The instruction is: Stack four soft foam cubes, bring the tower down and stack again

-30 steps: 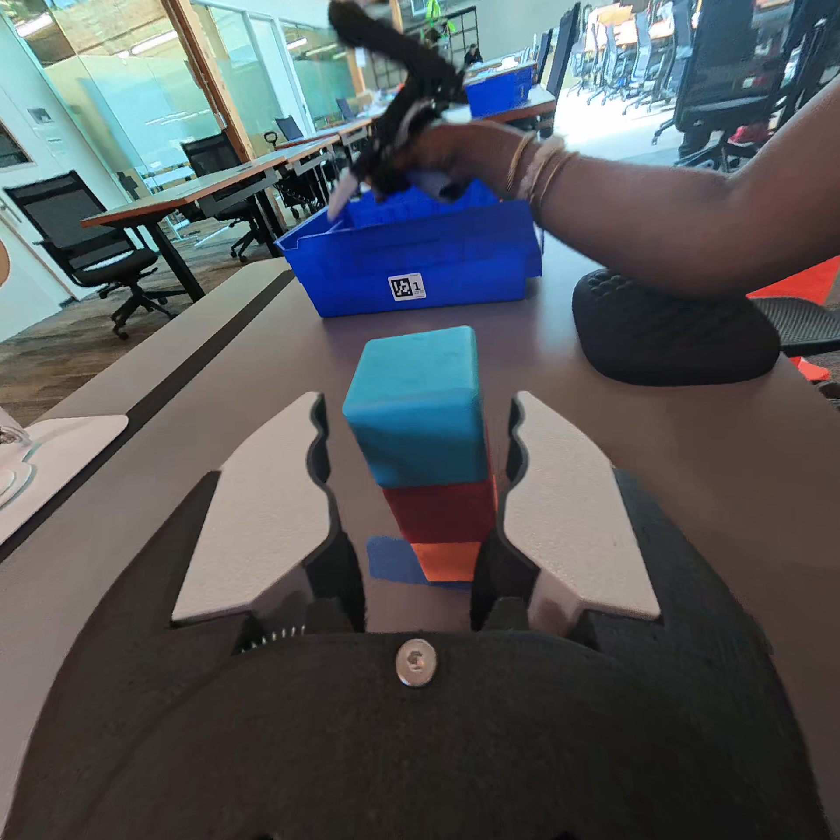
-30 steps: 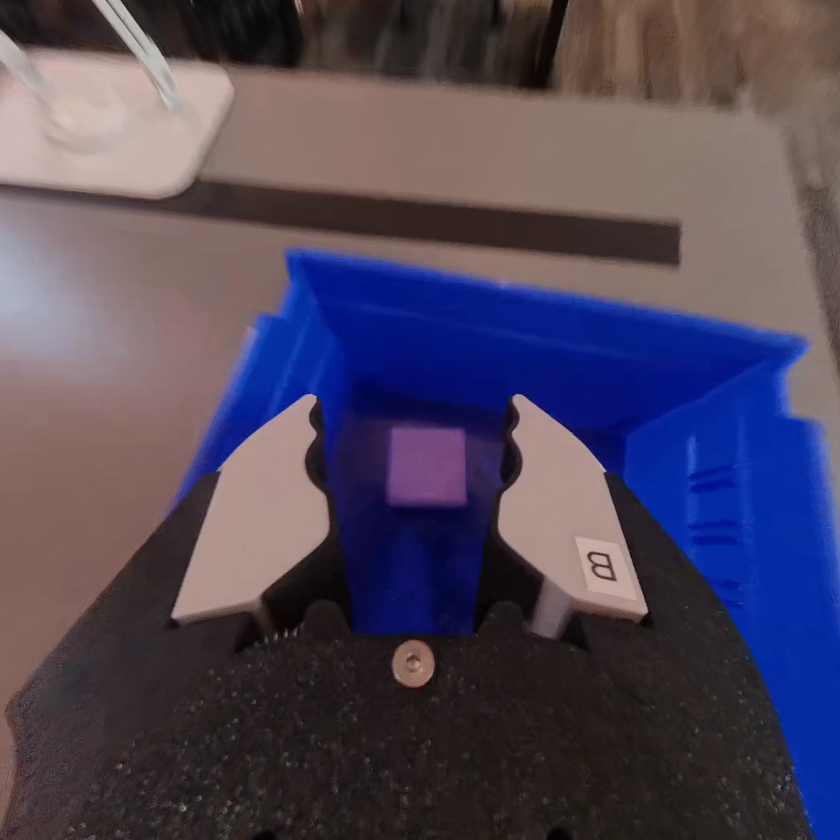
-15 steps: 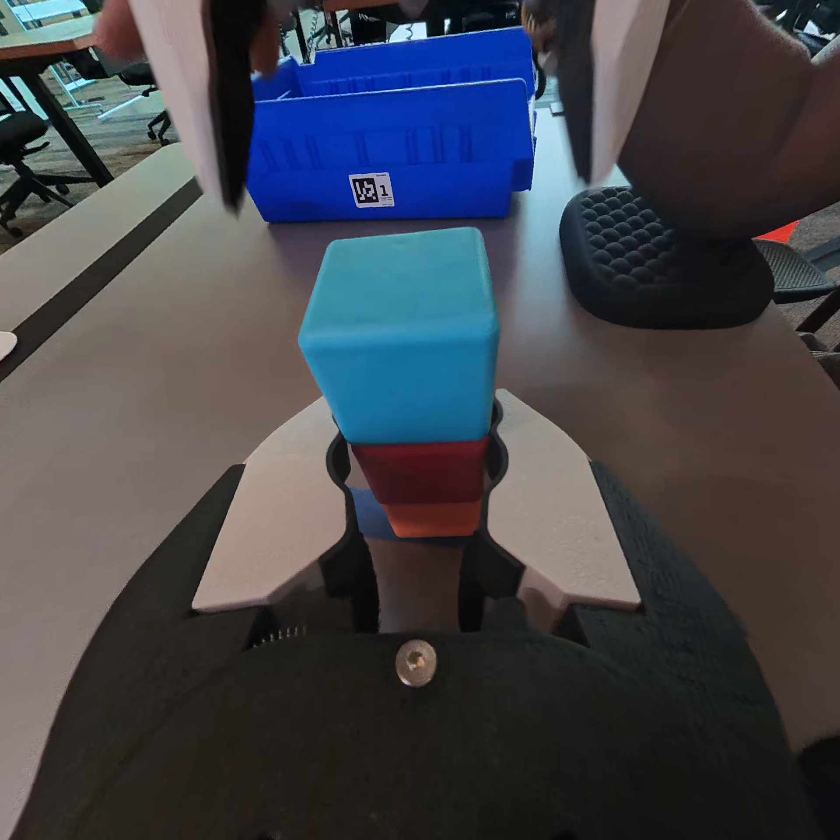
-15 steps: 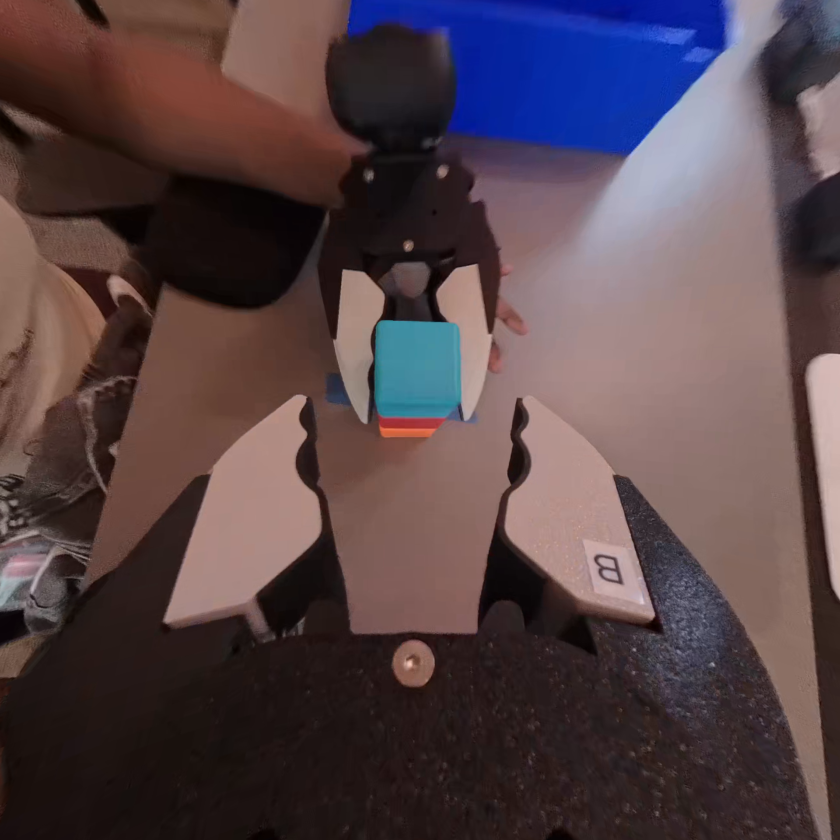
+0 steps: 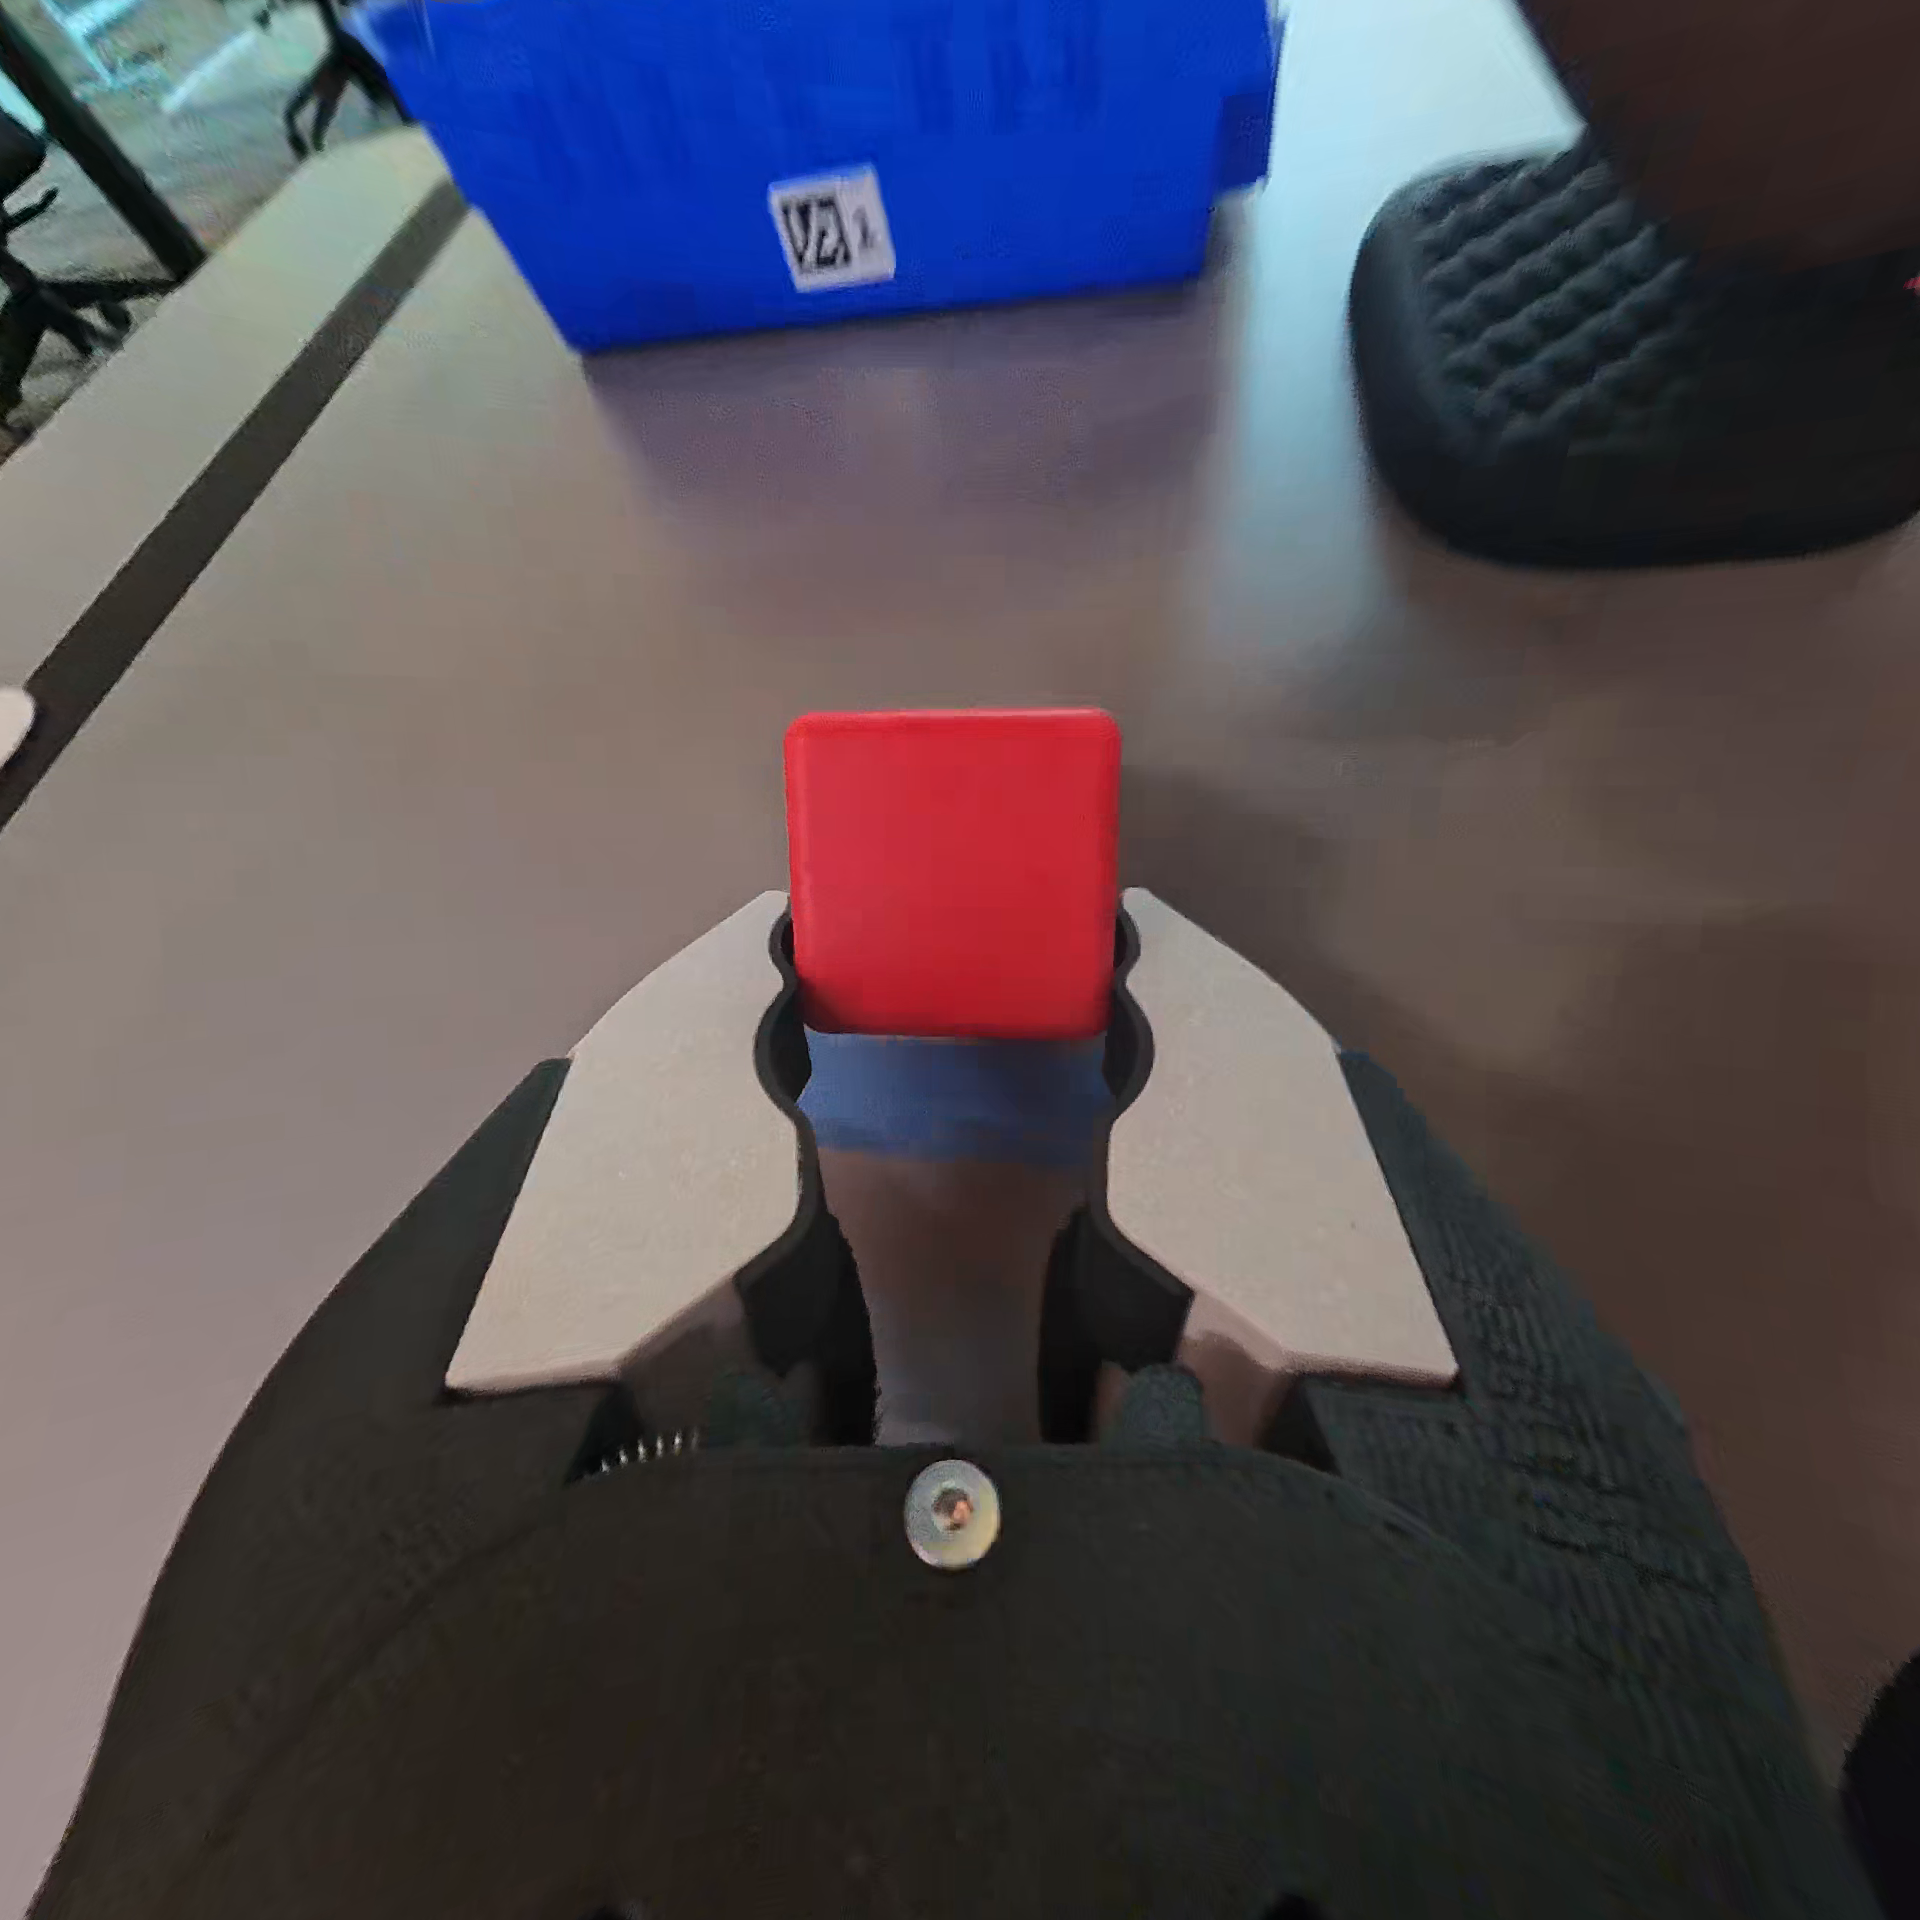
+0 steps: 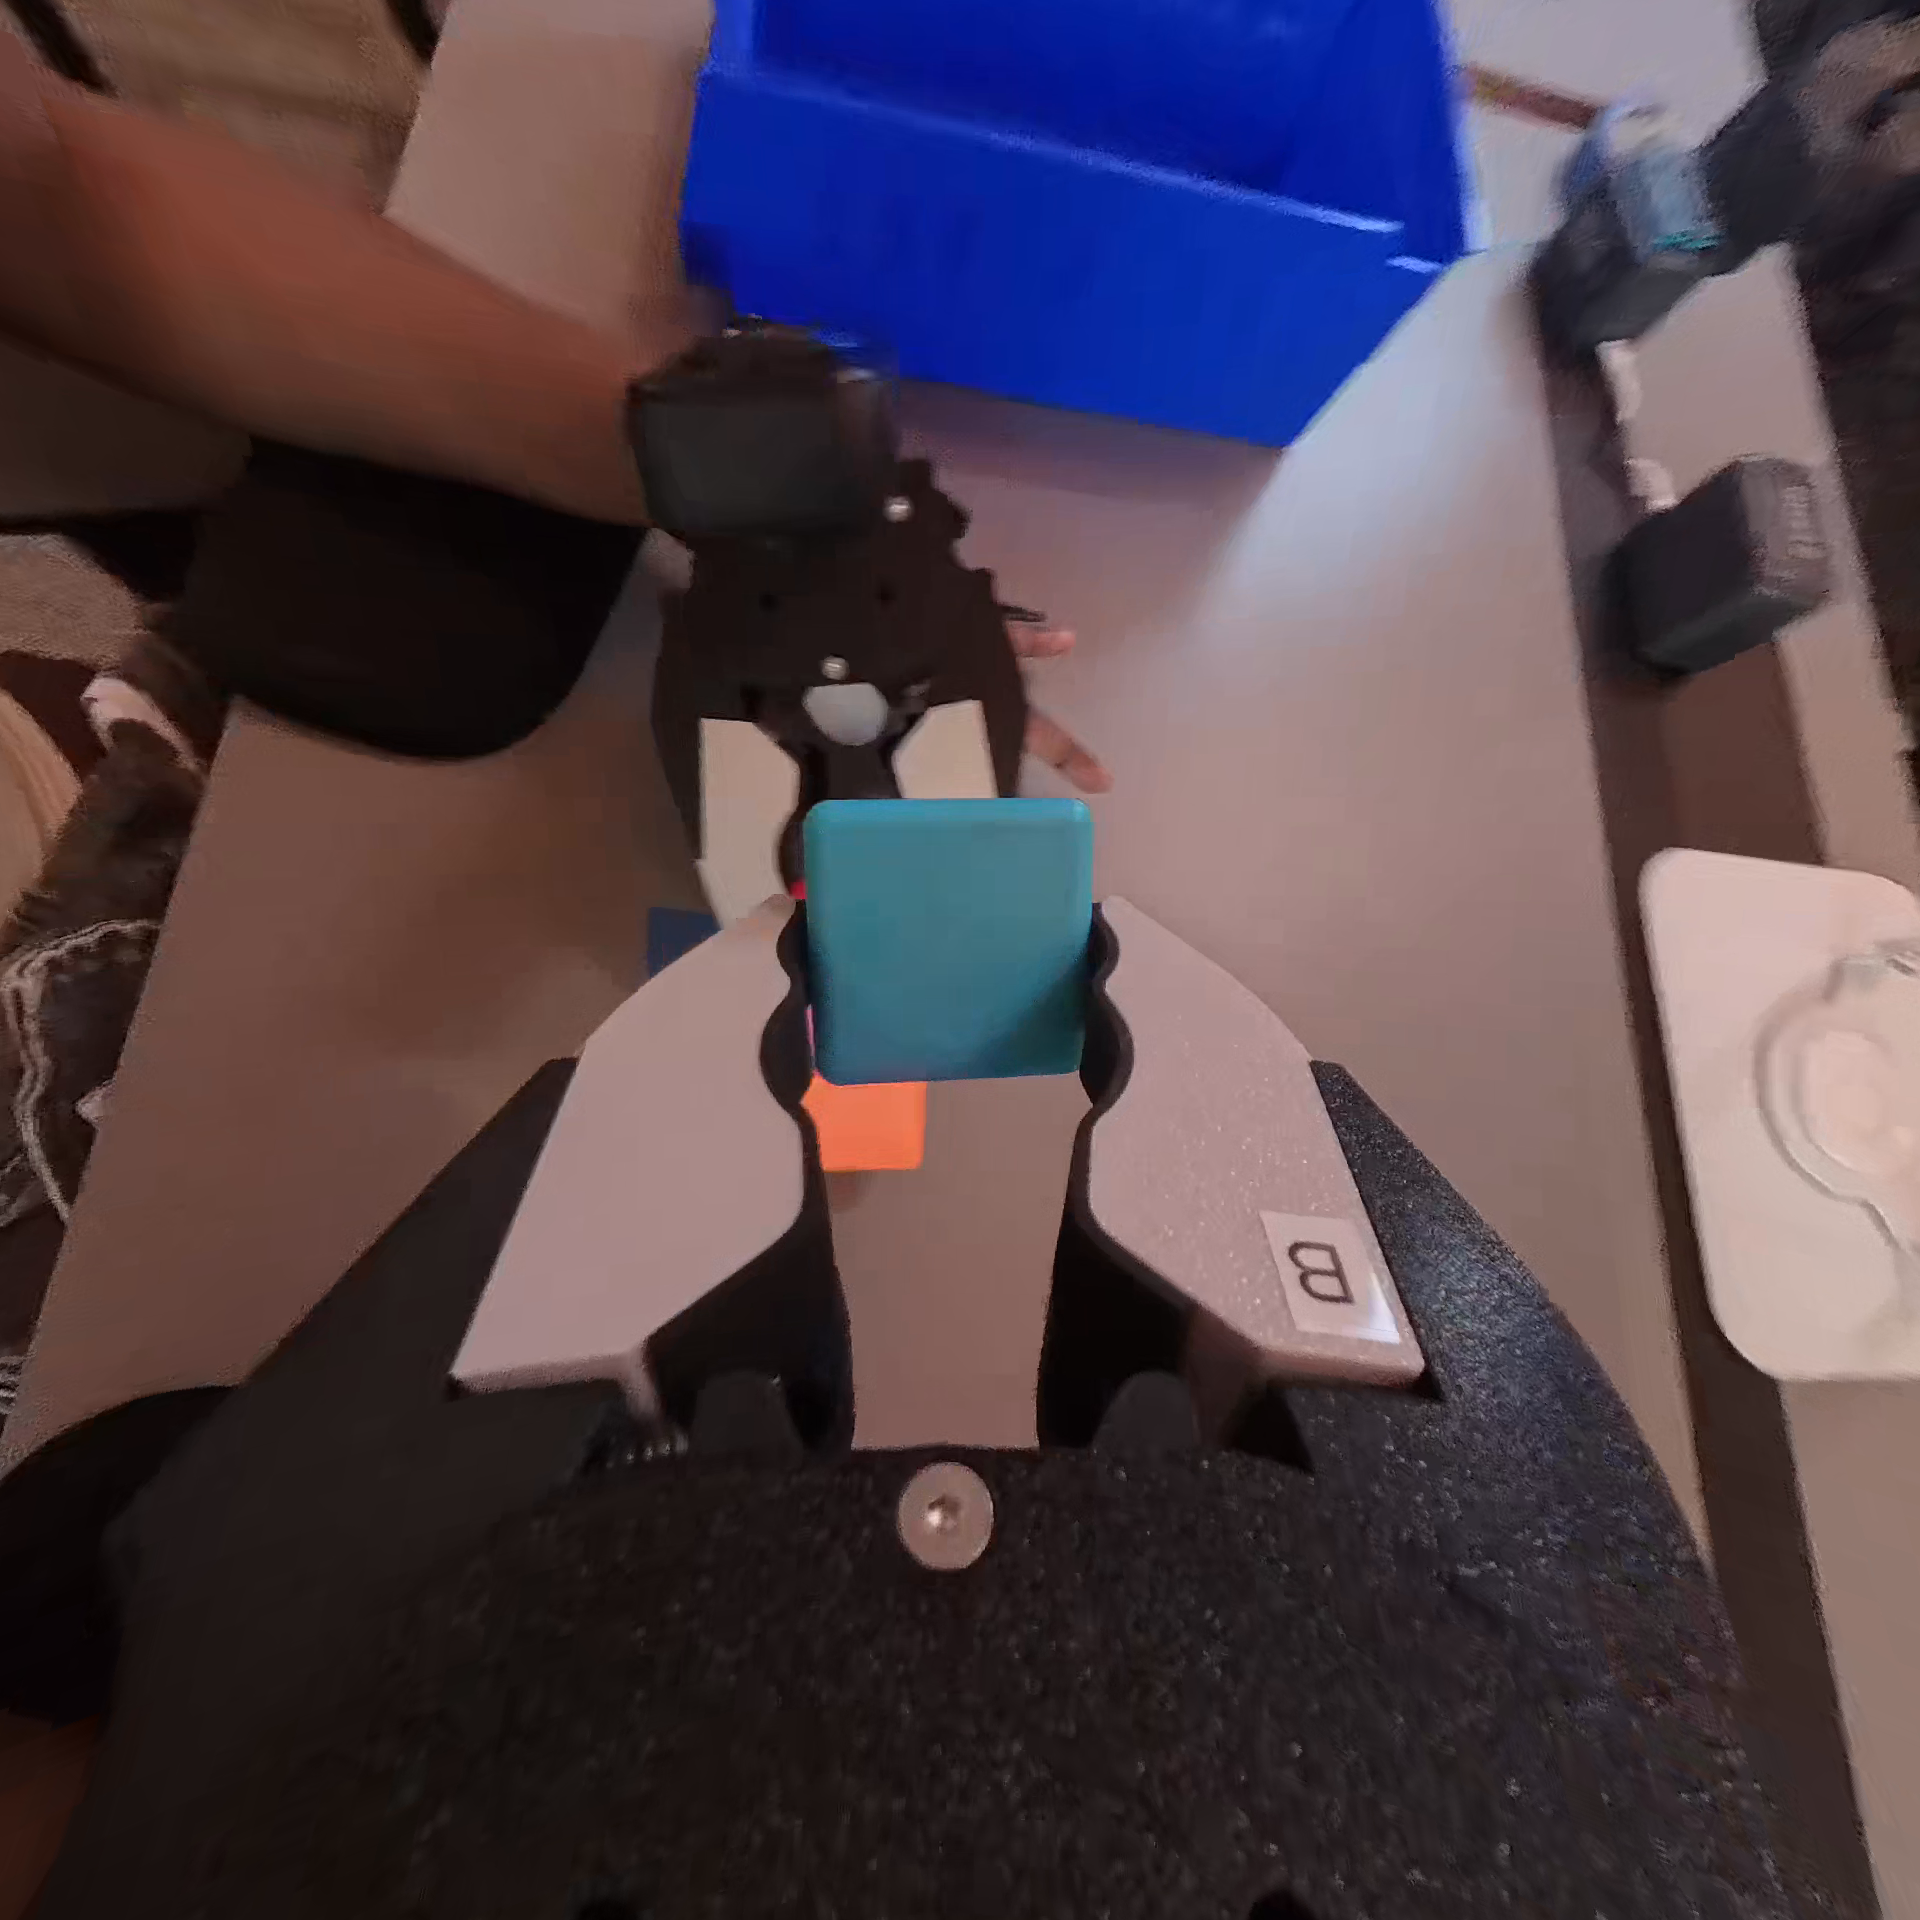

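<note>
Both tools clamp cubes: left tool (image 5: 951,961) red cube (image 5: 951,873), right tool (image 6: 943,987) seemingly teal cube (image 6: 948,940).

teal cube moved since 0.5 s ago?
Yes. The teal cube is off the stack, lifted in the right hand-held gripper, above the orange cube on the table.

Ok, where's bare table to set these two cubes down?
Bare table between the red cube and blue bin, and left toward the dark strip. Crowded near the black cushion and around the orange cube on the blue tape.
</note>
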Available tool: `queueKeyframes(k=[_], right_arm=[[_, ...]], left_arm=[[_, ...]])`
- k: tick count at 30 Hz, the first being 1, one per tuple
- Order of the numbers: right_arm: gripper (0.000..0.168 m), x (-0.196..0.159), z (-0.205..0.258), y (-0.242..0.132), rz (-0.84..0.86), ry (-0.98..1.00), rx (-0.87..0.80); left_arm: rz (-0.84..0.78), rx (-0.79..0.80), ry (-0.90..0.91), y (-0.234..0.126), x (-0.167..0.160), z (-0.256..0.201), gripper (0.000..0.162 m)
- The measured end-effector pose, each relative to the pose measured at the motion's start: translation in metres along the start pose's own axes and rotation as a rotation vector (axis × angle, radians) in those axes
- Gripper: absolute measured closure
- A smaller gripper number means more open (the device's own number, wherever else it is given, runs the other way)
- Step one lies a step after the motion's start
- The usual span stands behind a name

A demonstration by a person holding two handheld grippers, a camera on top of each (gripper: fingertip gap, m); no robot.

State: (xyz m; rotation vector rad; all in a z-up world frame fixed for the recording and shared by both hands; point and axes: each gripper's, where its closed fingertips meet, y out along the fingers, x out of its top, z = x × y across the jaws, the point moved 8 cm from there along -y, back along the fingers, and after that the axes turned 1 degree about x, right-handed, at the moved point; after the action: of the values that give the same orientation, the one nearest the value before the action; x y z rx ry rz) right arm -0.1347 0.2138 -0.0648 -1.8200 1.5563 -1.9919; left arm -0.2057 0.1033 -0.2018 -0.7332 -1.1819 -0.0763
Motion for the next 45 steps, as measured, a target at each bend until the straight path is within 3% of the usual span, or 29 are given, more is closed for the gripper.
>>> queueKeyframes(k=[7, 13, 16, 20, 29, 33, 35, 37, 41, 45], right_arm=[[0.119, -0.049, -0.025, -0.106, 0.000, 0.248, -0.462], [0.119, -0.165, -0.038, -0.195, 0.196, 0.822, -0.993], [0.119, -0.226, -0.040, -0.203, 0.245, 1.094, -1.039], [0.119, -0.287, -0.035, -0.194, 0.457, 1.316, -1.030], [0.119, -0.334, -0.028, -0.177, 0.573, 1.449, -0.963], [0.099, -0.318, -0.032, -0.184, 0.492, 1.407, -0.983], [0.095, -0.289, -0.037, -0.193, 0.403, 1.318, -1.004], [0.095, -0.240, -0.043, -0.194, 0.263, 1.079, -0.951], [0.088, -0.119, -0.031, -0.148, 0.030, 0.496, -0.574], [0.086, -0.041, 0.000, -0.058, 0.069, 0.138, -0.075]], left_arm=[[-0.091, 0.008, -0.013, -0.009, 0.011, 0.000, 0.108], [-0.118, 0.031, 0.020, -0.004, 0.015, -0.003, 0.108], [-0.125, 0.031, 0.019, -0.003, 0.015, -0.003, 0.108], [-0.125, 0.038, 0.012, -0.004, 0.014, -0.002, 0.108], [-0.117, 0.035, 0.018, -0.003, 0.012, -0.003, 0.106], [-0.086, 0.029, 0.002, -0.001, 0.009, -0.003, 0.090], [-0.052, 0.018, -0.008, 0.001, 0.006, -0.003, 0.084], [-0.017, 0.007, -0.016, 0.003, 0.002, -0.003, 0.081], [0.037, 0.004, -0.004, 0.008, -0.002, -0.004, 0.081], [0.060, 0.019, -0.006, 0.010, -0.003, -0.004, 0.082]])
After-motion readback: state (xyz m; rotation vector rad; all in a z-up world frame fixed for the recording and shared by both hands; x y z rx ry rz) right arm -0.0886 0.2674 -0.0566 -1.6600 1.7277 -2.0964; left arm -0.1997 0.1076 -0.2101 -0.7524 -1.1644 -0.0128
